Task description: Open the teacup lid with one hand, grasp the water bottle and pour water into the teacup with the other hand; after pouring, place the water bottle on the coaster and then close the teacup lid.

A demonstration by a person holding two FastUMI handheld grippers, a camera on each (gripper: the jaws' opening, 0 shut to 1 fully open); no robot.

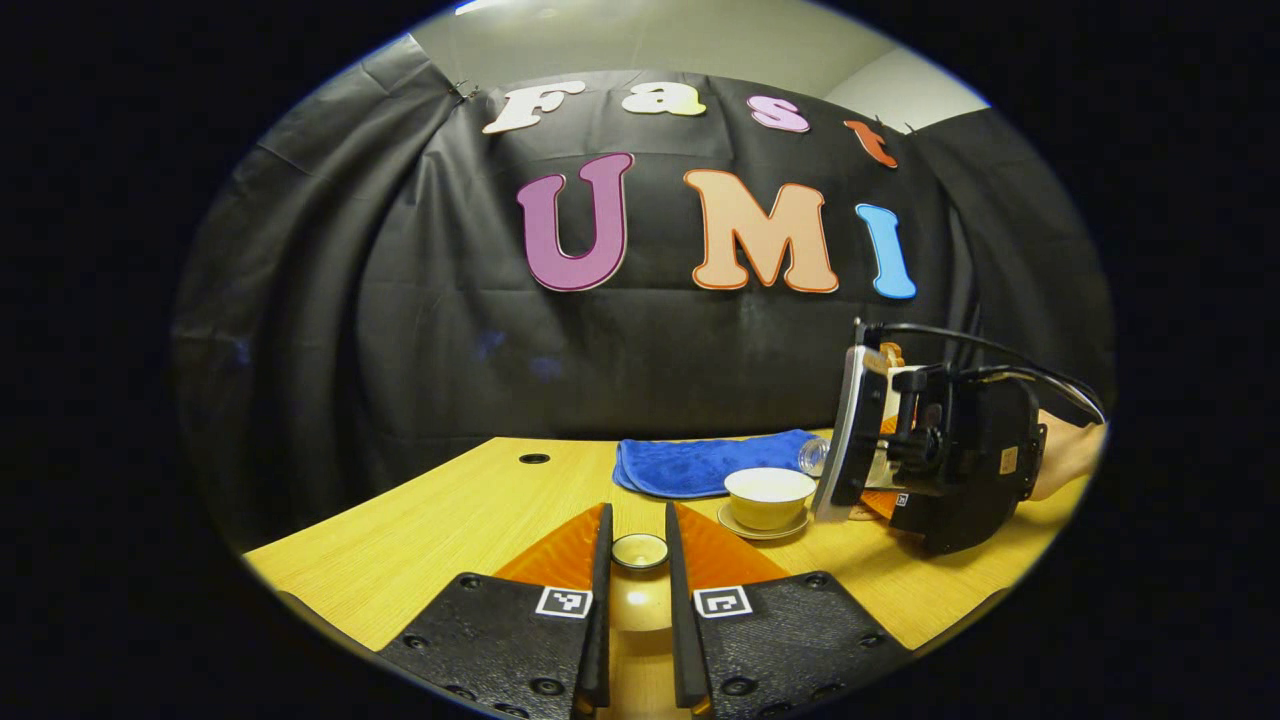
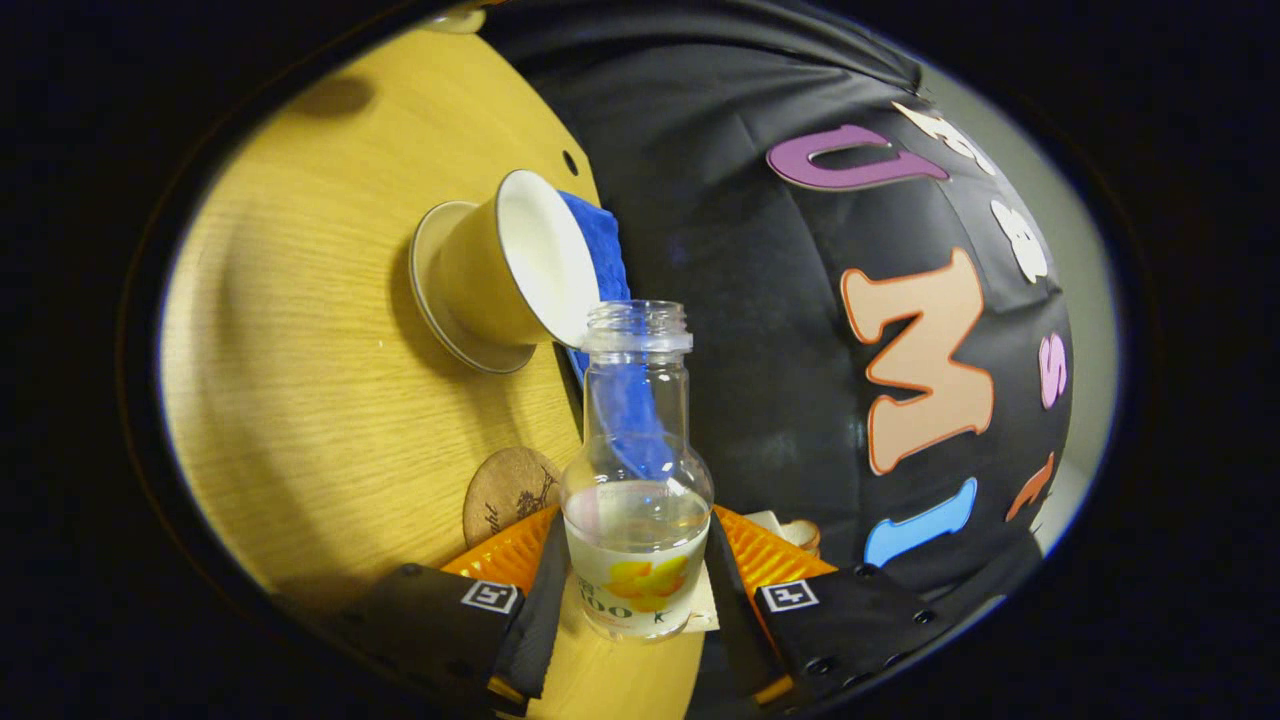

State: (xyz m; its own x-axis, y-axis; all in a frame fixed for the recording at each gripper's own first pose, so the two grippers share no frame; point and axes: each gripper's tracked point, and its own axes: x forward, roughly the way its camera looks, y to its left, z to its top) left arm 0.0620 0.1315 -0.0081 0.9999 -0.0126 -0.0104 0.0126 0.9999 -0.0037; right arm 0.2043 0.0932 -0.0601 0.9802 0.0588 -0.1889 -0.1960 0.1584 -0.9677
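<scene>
In the left gripper view, my left gripper (image 1: 637,520) is shut on the small round teacup lid (image 1: 640,551), held low over the wooden table. To its right the cream teacup (image 1: 769,493) stands uncovered on its saucer (image 1: 760,528). In the right gripper view, my right gripper (image 2: 636,525) is shut on the clear water bottle (image 2: 637,470). The bottle is tipped far over, its uncapped mouth just beside the rim of the teacup (image 2: 520,265), and some water lies in its lower part. A round brown coaster (image 2: 508,492) lies beside the gripper.
A folded blue cloth (image 1: 700,465) lies behind the cup, near the black wall. The right gripper (image 1: 930,450) and the hand (image 1: 1070,452) holding it fill the space right of the cup. A small hole (image 1: 534,458) marks the table (image 1: 420,530) at the far left.
</scene>
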